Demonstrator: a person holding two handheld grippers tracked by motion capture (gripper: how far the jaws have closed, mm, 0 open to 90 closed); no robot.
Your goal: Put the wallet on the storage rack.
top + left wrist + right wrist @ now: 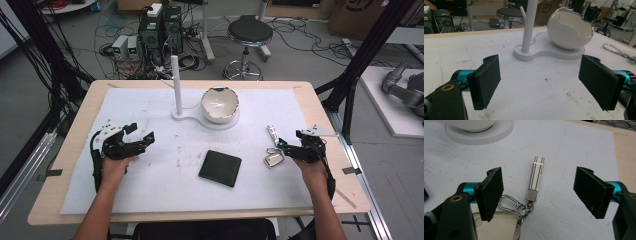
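I have my right tongs [285, 144] spread wide near the counter's right edge, hovering just over the keyring [524, 206] and gripping nothing. As I judge it, the pick-up has not started: the keys lie flat on the white sheet and everything is left to do. In the right gripper view the bunch sits low between my jaws, closer to the left one: a polished metal tag, a bright wire clasp, and a slim flat bar with two dark stripes running toward the far edge. All of it looks thin, hard and slippery, so I expect it to be hard to pinch off the sheet.

My left tongs [141, 134] near the left edge are likewise released, with bare, scuffed sheet between the matte black ribbed pads.

Toward the middle, nearer the front edge, lies a black wallet [220, 168], square, flat, soft-looking.

Farther off, toward the far edge, stands a white stand [549, 51] with a smooth upright post [530, 23] and a glossy eggshell-shaped bowl [570, 28] with a jagged silver-edged rim.
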